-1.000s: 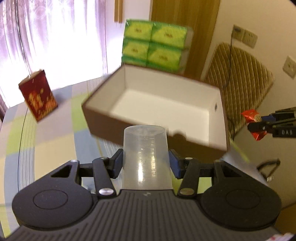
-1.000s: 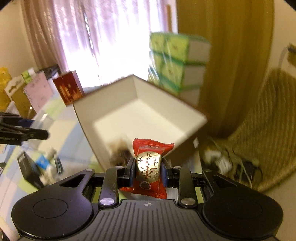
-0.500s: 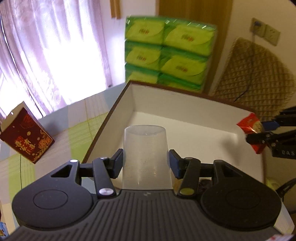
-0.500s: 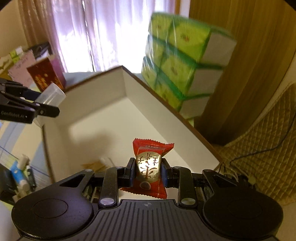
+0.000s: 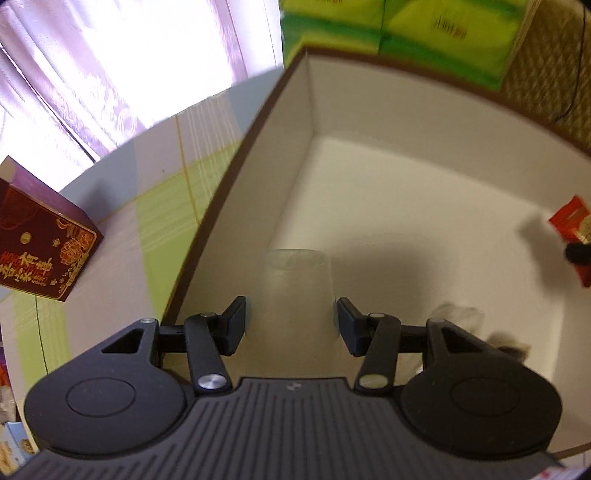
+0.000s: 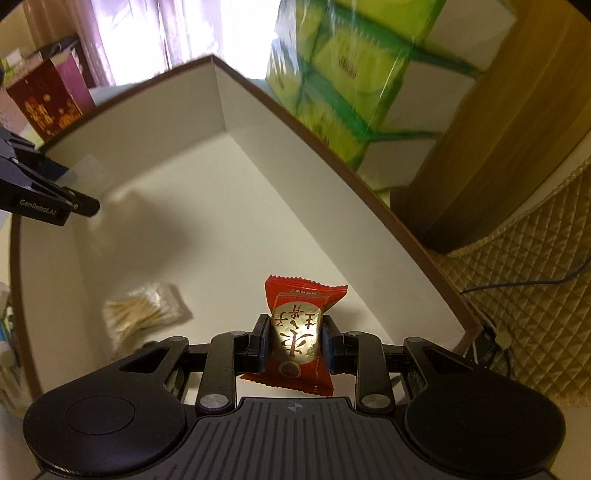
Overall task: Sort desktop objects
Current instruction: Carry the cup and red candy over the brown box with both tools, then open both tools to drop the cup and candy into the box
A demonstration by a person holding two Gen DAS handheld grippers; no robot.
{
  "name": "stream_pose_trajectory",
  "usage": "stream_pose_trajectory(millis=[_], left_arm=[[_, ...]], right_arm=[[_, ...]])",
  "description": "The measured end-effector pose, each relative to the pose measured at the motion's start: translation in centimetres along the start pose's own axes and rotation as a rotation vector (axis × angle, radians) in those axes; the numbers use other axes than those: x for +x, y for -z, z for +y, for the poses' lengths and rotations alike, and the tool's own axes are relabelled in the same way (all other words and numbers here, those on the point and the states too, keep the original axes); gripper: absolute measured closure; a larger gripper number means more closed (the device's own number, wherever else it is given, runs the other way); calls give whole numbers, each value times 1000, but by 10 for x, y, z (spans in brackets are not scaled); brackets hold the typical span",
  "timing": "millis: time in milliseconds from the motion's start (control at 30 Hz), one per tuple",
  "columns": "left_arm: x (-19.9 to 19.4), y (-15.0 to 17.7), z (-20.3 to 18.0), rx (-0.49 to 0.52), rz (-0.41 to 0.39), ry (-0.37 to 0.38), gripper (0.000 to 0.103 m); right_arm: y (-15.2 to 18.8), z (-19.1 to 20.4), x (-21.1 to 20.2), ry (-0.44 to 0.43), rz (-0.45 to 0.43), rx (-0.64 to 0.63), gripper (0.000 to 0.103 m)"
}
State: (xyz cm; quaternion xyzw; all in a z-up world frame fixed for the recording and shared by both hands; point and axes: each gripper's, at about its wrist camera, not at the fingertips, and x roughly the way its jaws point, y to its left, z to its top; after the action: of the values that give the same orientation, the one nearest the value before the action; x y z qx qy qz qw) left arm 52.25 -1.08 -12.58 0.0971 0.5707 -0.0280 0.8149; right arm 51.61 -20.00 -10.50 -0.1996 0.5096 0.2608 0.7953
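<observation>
A red wrapper (image 6: 299, 332) with a gold oval and red characters fills the lower centre. The box (image 6: 258, 177) is white inside, brown-rimmed. Green tissue packs (image 6: 354, 85) sit upper right; a dark red, gold-printed carton (image 5: 40, 251) sits left on a green-and-white checked cloth (image 5: 162, 206).

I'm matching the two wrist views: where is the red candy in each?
Left wrist: candy at the far right edge, over the box floor.
Right wrist: candy at bottom centre, pinched in the jaws.
Shared landmark: green tissue packs behind the box.
</observation>
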Motion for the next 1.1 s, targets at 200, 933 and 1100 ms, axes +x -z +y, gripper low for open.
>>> stream_pose_trajectory(millis=[200, 933, 1100], left_arm=[[14, -6, -13, 72, 24, -20, 56], [-1, -4, -24, 125, -33, -45, 30], [-9, 0, -27, 135, -53, -55, 26]], right_arm=[[1, -3, 8, -4, 18, 0, 78], [3, -1, -1, 0, -31, -14, 48], [4, 3, -10, -9, -54, -3, 31]])
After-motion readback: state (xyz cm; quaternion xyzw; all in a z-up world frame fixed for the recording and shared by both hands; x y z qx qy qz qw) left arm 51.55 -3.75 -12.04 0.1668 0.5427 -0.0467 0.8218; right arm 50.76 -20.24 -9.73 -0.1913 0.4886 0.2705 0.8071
